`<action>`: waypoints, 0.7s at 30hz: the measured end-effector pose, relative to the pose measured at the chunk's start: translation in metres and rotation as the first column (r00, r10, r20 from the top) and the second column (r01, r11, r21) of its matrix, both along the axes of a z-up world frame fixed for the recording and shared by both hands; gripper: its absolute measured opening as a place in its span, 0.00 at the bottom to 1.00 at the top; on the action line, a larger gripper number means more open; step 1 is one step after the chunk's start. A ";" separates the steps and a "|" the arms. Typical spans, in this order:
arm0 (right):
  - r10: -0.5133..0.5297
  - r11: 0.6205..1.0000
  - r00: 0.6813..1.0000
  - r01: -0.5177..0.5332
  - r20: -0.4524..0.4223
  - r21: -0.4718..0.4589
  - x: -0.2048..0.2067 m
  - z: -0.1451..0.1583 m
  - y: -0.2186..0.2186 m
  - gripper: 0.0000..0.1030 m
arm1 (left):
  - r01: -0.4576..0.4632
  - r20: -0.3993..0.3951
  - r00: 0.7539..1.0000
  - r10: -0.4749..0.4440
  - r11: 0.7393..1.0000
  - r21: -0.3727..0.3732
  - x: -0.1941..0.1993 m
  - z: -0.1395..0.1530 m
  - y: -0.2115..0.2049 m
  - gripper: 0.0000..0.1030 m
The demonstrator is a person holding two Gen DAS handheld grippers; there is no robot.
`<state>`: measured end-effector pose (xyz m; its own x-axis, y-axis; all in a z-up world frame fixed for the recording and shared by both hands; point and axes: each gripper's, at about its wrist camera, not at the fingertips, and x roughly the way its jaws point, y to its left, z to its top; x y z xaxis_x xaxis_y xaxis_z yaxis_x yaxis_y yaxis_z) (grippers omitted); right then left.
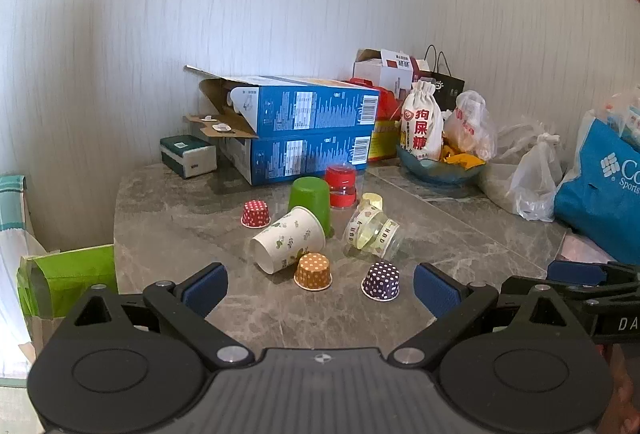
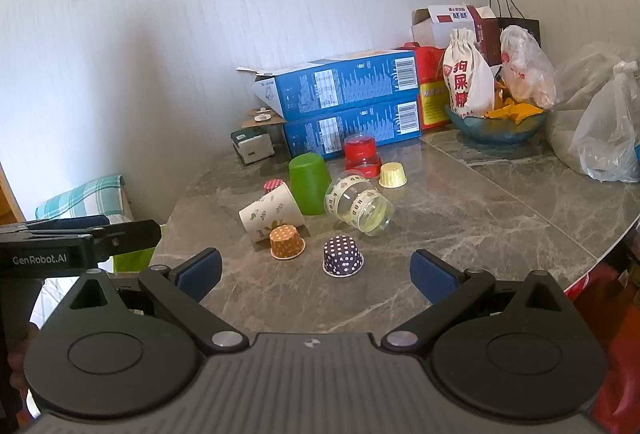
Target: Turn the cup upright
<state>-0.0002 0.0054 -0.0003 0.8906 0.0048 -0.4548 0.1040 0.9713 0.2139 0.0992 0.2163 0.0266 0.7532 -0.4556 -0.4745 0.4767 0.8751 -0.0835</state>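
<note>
Task not begun; left gripper point(image 1: 320, 292) and right gripper point(image 2: 316, 274) both spread wide, empty; white leaf-print paper cup point(image 1: 289, 238) on its side on grey marble table point(image 1: 460, 234), 11 o'clock of left gripper (against inverted green plastic cup point(image 1: 311, 203)); approach, grasp, righting all remain.

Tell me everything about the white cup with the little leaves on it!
The white paper cup looks like thin paper printed with small green and brown leaves. It lies tipped on its side on the grey marble table, its open mouth toward the cameras. Its base end rests against the upside-down green cup, and the orange dotted cupcake liner sits right at its rim. No gripper touches it.
</note>
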 end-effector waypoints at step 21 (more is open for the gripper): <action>-0.003 1.000 1.000 0.003 -0.006 0.007 -0.001 -0.002 -0.004 0.99 | 0.002 -0.001 1.000 -0.002 1.000 0.003 -0.001 -0.006 -0.002 0.98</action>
